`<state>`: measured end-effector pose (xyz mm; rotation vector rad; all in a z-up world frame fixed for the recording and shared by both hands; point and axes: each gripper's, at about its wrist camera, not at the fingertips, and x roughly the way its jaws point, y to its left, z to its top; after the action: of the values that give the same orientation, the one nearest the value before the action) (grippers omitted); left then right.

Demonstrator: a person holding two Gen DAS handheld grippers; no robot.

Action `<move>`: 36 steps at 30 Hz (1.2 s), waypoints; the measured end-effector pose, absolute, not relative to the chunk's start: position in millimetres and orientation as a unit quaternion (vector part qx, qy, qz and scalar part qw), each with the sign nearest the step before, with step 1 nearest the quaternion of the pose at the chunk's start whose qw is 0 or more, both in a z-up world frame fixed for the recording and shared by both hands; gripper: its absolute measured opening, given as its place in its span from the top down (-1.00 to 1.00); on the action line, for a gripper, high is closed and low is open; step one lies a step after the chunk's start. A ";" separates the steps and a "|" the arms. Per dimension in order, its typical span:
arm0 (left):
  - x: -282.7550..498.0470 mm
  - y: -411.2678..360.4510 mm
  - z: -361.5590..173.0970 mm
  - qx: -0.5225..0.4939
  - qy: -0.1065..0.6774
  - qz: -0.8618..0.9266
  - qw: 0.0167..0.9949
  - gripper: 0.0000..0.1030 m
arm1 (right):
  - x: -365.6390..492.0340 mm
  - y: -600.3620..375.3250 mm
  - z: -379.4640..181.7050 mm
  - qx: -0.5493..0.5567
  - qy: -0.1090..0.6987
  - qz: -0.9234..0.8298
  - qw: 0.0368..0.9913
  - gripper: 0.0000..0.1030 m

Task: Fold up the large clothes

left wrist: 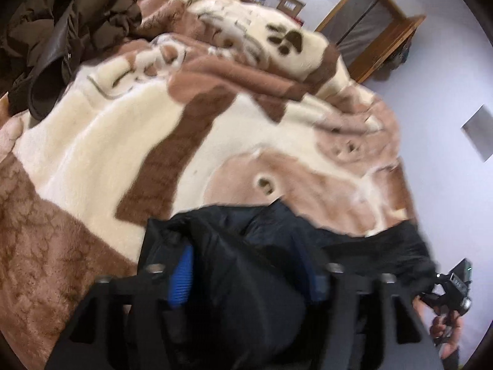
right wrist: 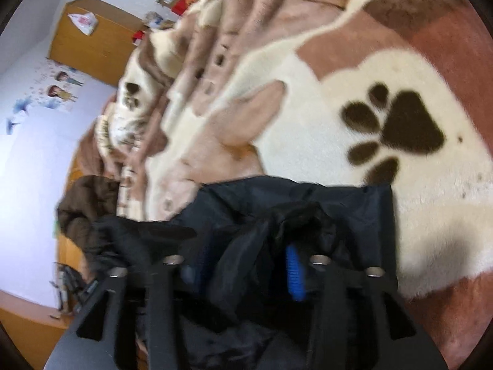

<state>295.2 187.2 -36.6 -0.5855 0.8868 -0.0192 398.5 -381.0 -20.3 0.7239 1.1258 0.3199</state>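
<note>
A dark navy padded jacket (left wrist: pixel 246 246) hangs bunched between my two grippers above a bed. My left gripper (left wrist: pixel 249 277) is shut on a thick fold of it; the blue pads (left wrist: pixel 181 280) press into the cloth. My right gripper (right wrist: pixel 243 265) is shut on another bunch of the same jacket (right wrist: pixel 277 203), with one blue pad (right wrist: pixel 294 273) showing. The right gripper and the hand holding it also show at the lower right of the left wrist view (left wrist: pixel 453 293). Both views are blurred by motion.
A cream and brown blanket with paw prints (left wrist: pixel 215 129) covers the bed and shows in the right wrist view (right wrist: pixel 354 92). A brown puffer jacket (left wrist: pixel 77 15) lies at the bed's far left; it shows too in the right wrist view (right wrist: pixel 83 203). A wooden cabinet (right wrist: pixel 92 43) stands by the wall.
</note>
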 end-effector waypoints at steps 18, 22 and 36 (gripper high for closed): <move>288.9 86.7 -80.6 -0.135 0.446 -0.059 0.883 -0.54 | 348.3 -293.5 -50.0 0.067 0.484 0.116 0.865 -0.24; 295.8 91.7 -66.5 -0.131 0.436 -0.059 0.889 -0.54 | 356.6 -312.2 -39.6 0.077 0.469 0.096 0.875 -0.24; 337.7 163.1 -86.9 -0.139 0.457 0.018 0.878 -0.55 | 423.0 -349.5 -63.0 0.132 0.523 0.167 0.825 -0.28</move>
<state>337.7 163.1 -86.9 -0.2900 0.9537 0.0380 423.0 -349.5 -63.0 0.2804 1.1123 0.3550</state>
